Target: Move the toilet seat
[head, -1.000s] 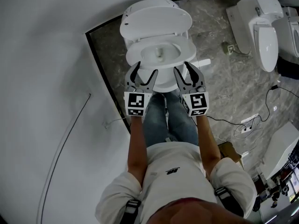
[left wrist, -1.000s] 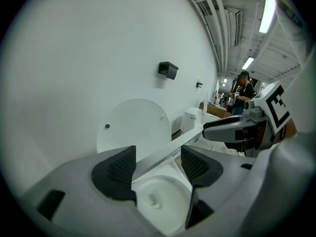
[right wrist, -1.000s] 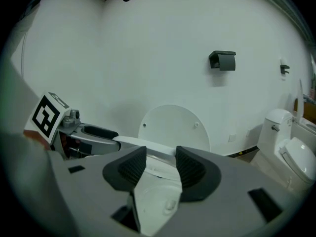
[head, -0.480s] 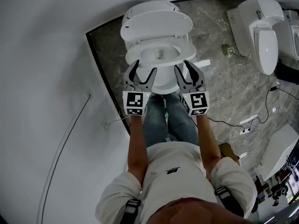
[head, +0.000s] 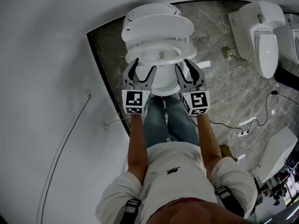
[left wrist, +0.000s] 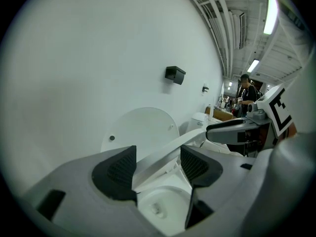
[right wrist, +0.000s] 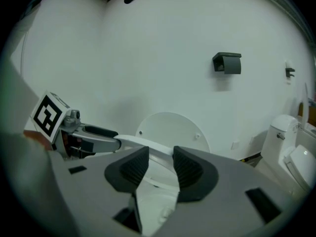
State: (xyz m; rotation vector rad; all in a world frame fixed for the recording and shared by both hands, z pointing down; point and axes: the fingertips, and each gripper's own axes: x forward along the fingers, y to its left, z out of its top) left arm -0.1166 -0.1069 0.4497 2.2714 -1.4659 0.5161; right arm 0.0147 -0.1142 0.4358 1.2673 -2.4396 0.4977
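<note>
A white toilet stands against the wall with its lid (head: 159, 26) upright. Its seat (head: 188, 48) is tilted a little off the bowl (head: 161, 80). My left gripper (head: 145, 65) grips the seat's front left rim and my right gripper (head: 182, 63) the front right rim. In the left gripper view the seat rim (left wrist: 165, 153) runs slantwise between the dark pads of that gripper (left wrist: 158, 168). In the right gripper view the seat (right wrist: 148, 147) lies between the pads of that gripper (right wrist: 160, 168), whose jaws have just been closing on it.
More white toilets (head: 261, 29) stand at the right on the marble floor. Cables and a power strip (head: 246, 123) lie at the right of my legs. A white curved wall fills the left, with a black box (right wrist: 227, 63) on it. A person (left wrist: 245, 90) stands far back.
The front of the seat has risen off the bowl and tilted toward the lid. Both grippers have moved with it, a little farther from me.
</note>
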